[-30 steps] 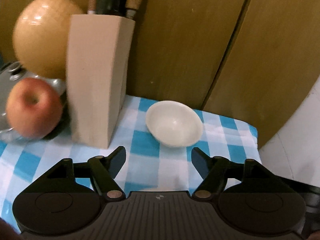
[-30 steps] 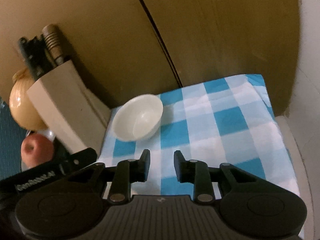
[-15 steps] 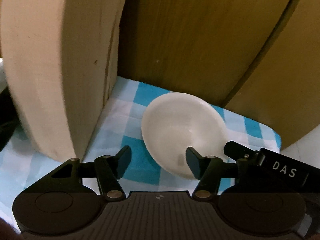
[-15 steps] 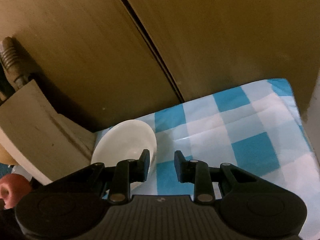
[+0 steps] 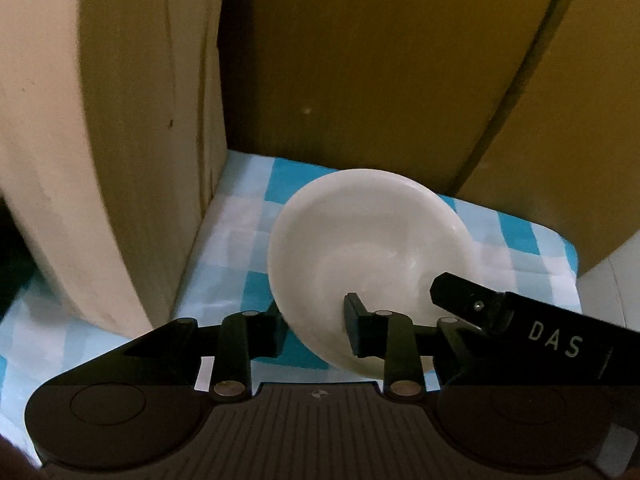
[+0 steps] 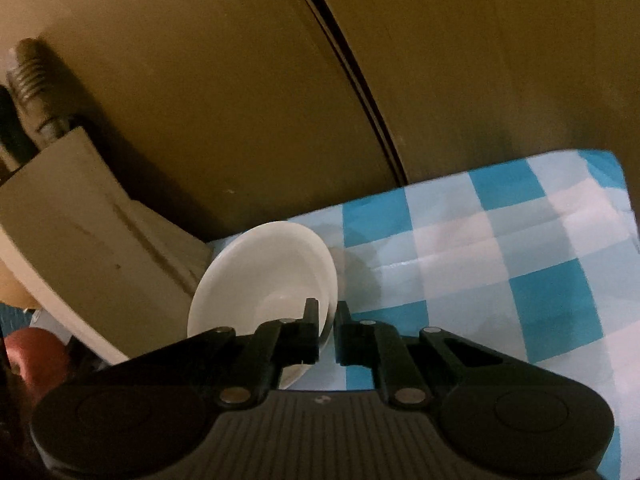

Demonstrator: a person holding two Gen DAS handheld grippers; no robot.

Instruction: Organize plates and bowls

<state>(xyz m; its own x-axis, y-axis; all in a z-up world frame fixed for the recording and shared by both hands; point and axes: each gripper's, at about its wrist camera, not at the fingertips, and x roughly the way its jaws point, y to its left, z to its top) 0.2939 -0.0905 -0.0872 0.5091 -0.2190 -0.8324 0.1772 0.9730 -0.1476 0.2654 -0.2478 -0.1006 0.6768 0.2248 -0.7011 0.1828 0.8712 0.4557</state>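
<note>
On the checked cloth [image 5: 248,240], against the wooden panels at the far edge, you have both grippers on one white bowl [image 5: 372,256], which sits just right of the knife block [image 5: 108,152].

Your left gripper [image 5: 316,330] has just been closing, and its fingers now straddle the bowl's near-left wall, one outside and one inside, pinching it. Your right gripper [image 6: 328,330] has just been closing too; it clamps the near-right rim, one finger [image 6: 310,332] inside the bowl and the other outside, with only the thin wall between them. From the left wrist view, the right gripper's finger reaches in from the right over the rim.

The step in hand looks like the grasp itself: the bowl is seized but appears to rest on the cloth, not yet lifted. Your next move likely calls for raising it evenly with both hands, keeping it level so neither pinch slips on the smooth wall, and drawing it toward you, clear of the block and the panels behind. No plates show in either view, so where the bowl should go cannot be told.
</note>
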